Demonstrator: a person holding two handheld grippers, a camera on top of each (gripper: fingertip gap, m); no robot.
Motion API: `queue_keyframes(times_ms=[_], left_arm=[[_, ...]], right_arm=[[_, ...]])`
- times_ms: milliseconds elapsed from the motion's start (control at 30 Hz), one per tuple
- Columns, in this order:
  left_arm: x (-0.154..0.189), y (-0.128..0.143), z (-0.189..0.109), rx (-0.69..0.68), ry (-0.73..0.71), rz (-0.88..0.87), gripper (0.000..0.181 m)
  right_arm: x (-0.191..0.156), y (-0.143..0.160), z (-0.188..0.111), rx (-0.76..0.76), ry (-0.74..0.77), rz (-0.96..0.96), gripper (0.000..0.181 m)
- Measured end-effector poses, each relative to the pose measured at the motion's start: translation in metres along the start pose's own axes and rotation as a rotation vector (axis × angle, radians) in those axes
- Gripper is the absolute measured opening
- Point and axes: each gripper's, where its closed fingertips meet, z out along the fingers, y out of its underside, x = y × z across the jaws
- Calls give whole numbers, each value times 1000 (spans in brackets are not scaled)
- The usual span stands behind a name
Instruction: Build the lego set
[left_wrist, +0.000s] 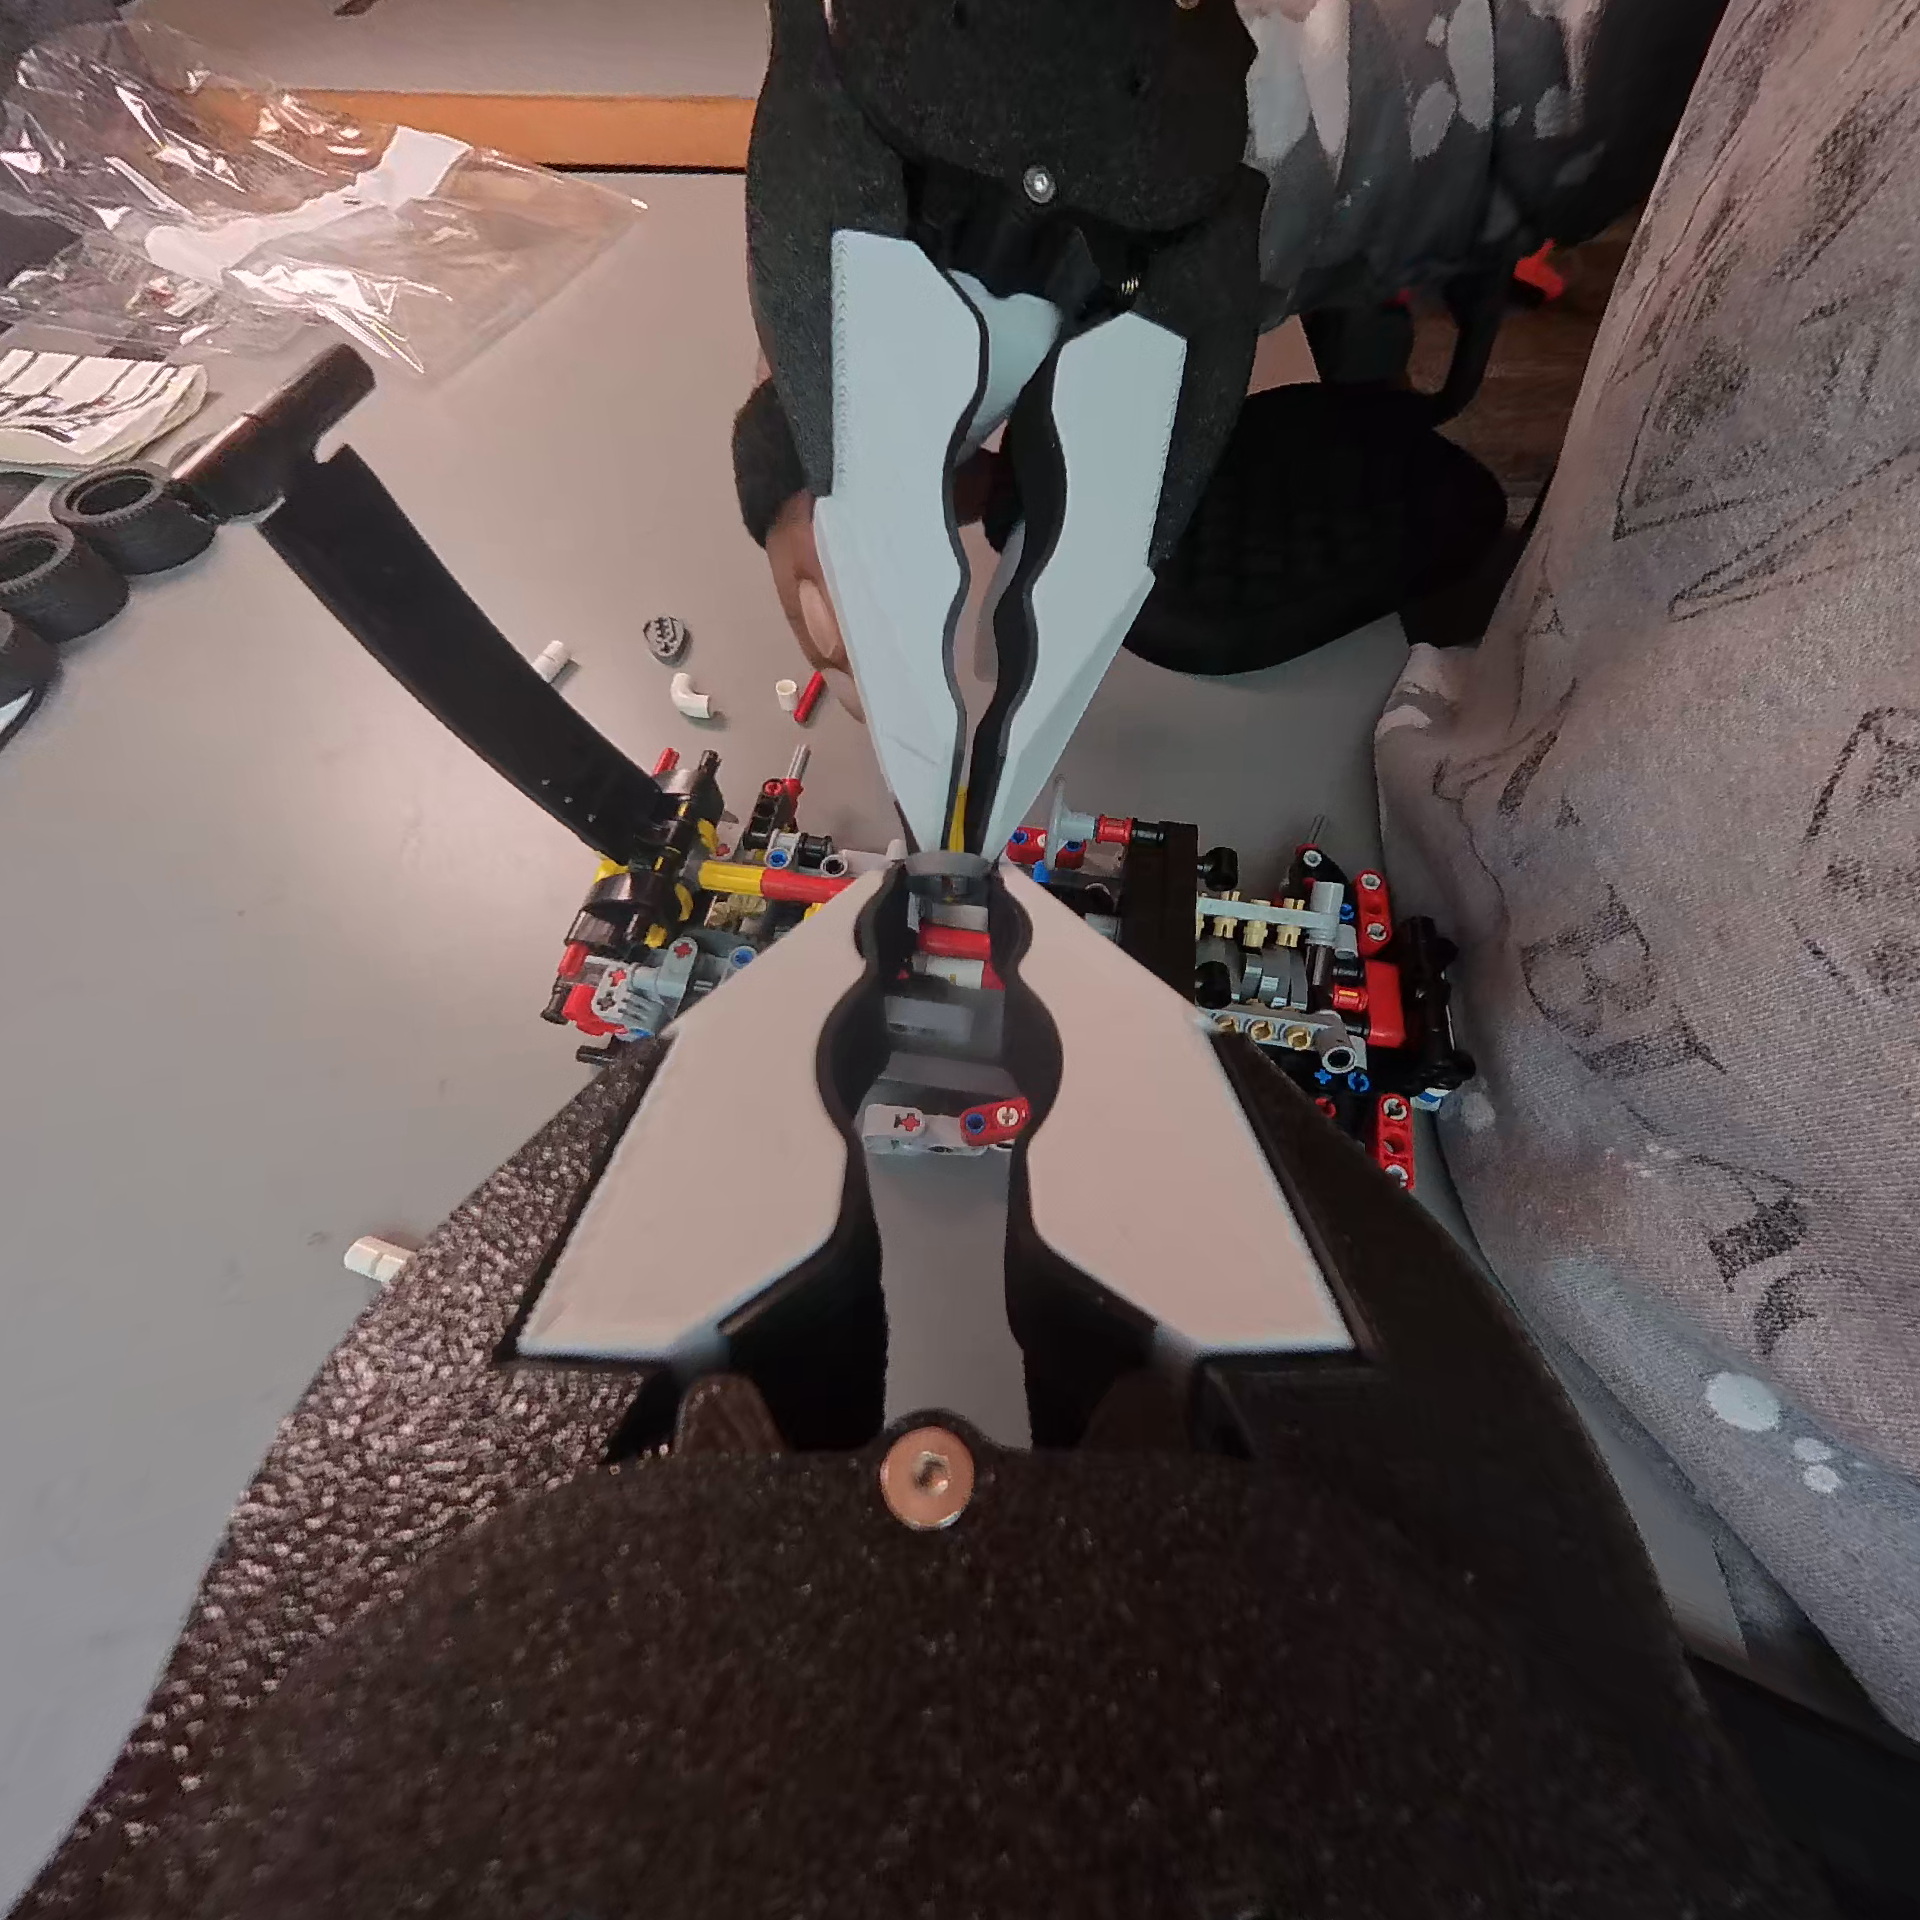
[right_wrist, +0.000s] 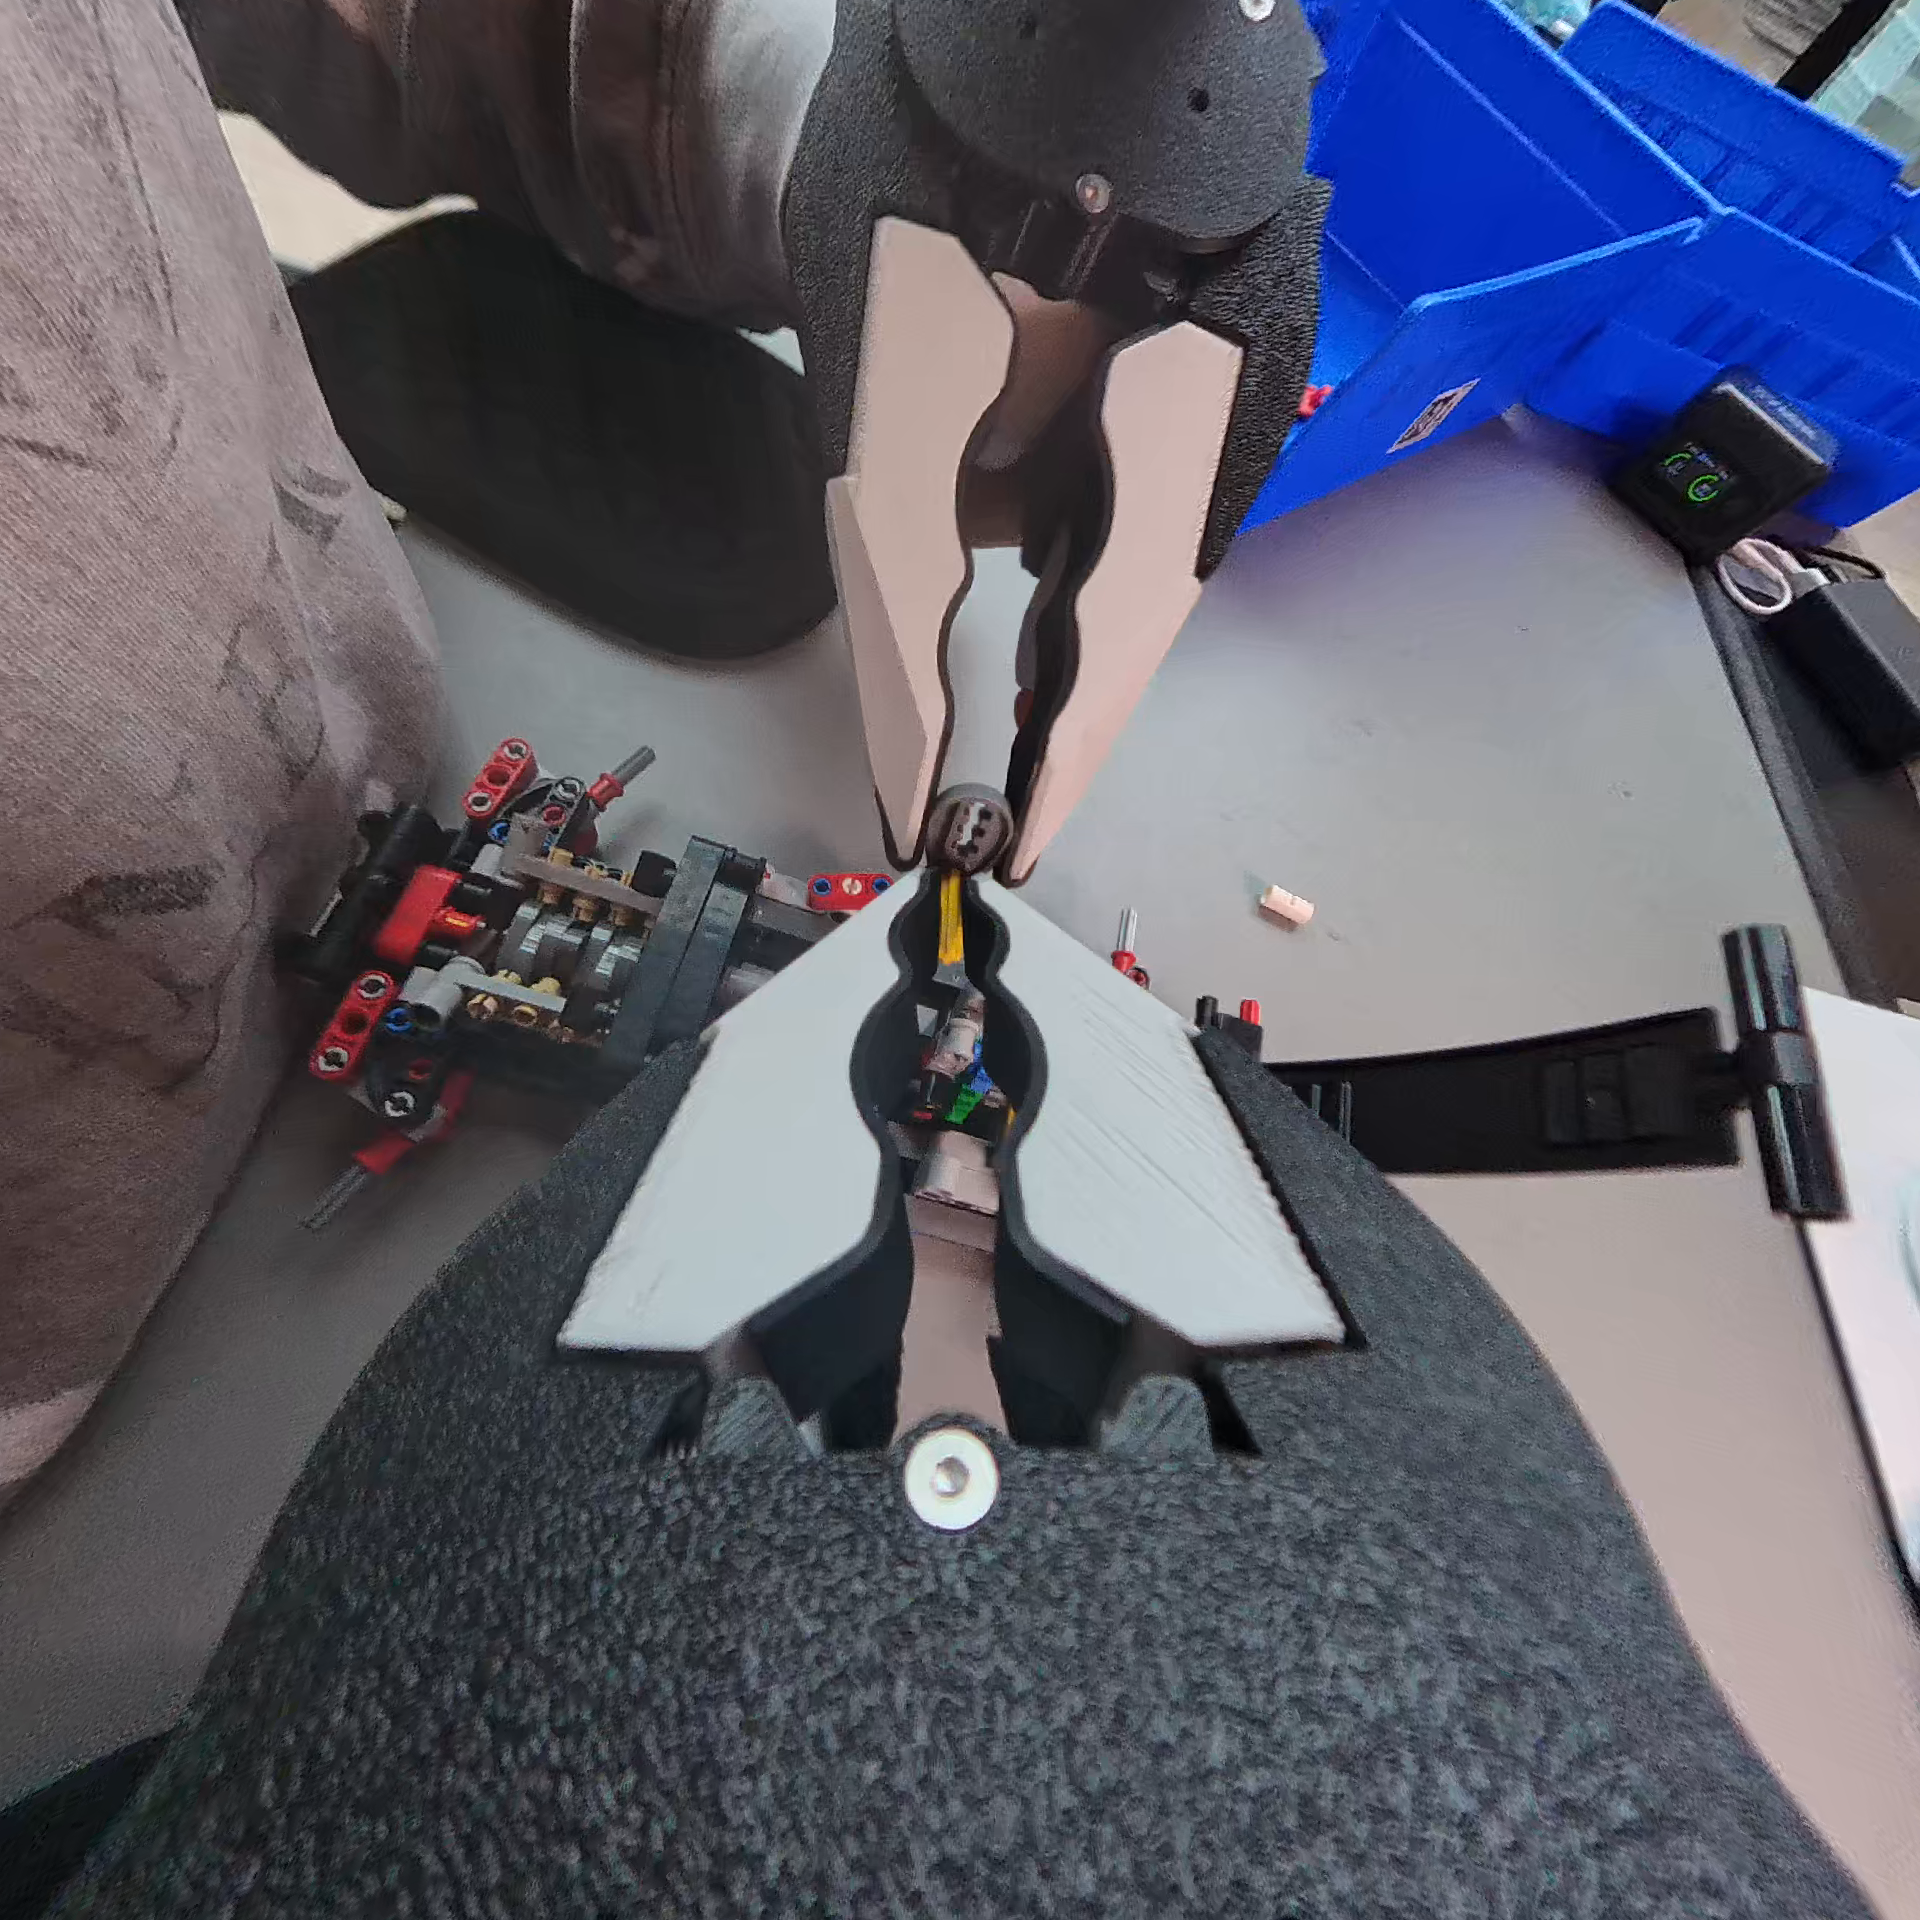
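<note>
Both grippers meet tip to tip over the build. Our left gripper (left_wrist: 940, 878) is clenched on a small dark grey round connector piece (left_wrist: 943, 868); in the right wrist view that same piece shows at (right_wrist: 968, 826), pinched in the far jaws. Our right gripper (right_wrist: 951, 883) is closed w/ its tips on a thin yellow rod (right_wrist: 950, 927), which runs up to the connector.

Risks, as we judge them: the connector is tiny & round, so a slight twist could pop it out of the jaws. If the two tools aren't lined up, the rod may jam or bend rather than seat. Pushing hard could also shove the model along the smooth table.

The half-built Technic-style lego chassis, grey & black frame w/ red, yellow and tan pins and gears (left_wrist: 1278, 966), lies on the grey table (left_wrist: 312, 935), directly under both tips, close beside a grey patterned fabric sleeve (left_wrist: 1714, 831). A long curved black panel (left_wrist: 436, 623) juts from one end. Loose white & red pins (left_wrist: 694, 696) sit just beyond; black tyres (left_wrist: 104, 520) well off to the side.
</note>
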Motion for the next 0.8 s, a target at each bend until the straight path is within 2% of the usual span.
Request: queue_keyframes(times_ms=[33, 167, 233, 267, 300, 367, 467, 567, 800], left_arm=[[1, -1, -1, 10, 0, -4, 14], [9, -5, -1, 33, 18, -4, 14], [-7, 14, -12, -32, -78, -2, 14], [-9, 13, -22, 23, -65, -88, 14], [-9, 15, -26, 18, -69, -134, 14], [0, 14, -21, -14, -55, -47, 15], [-2, 9, -14, -11, -57, -20, 15], [1, 3, -9, 0, -51, -4, 15], [5, -5, -8, 10, -33, 14, 15]], right_arm=[[0, -2, -2, 31, -6, 36, 3], [-6, -8, -8, 121, -24, 112, 0], [2, 1, -21, 129, 11, 150, 0], [4, 4, -27, 138, 17, 183, 0], [1, 9, -28, 114, 36, 157, 0], [-3, 5, -23, 123, 45, 161, 0], [5, 2, -18, 131, 69, 157, 0], [-2, -4, -9, 107, 36, 109, 18], [-3, -9, 1, 55, 29, -6, 9]])
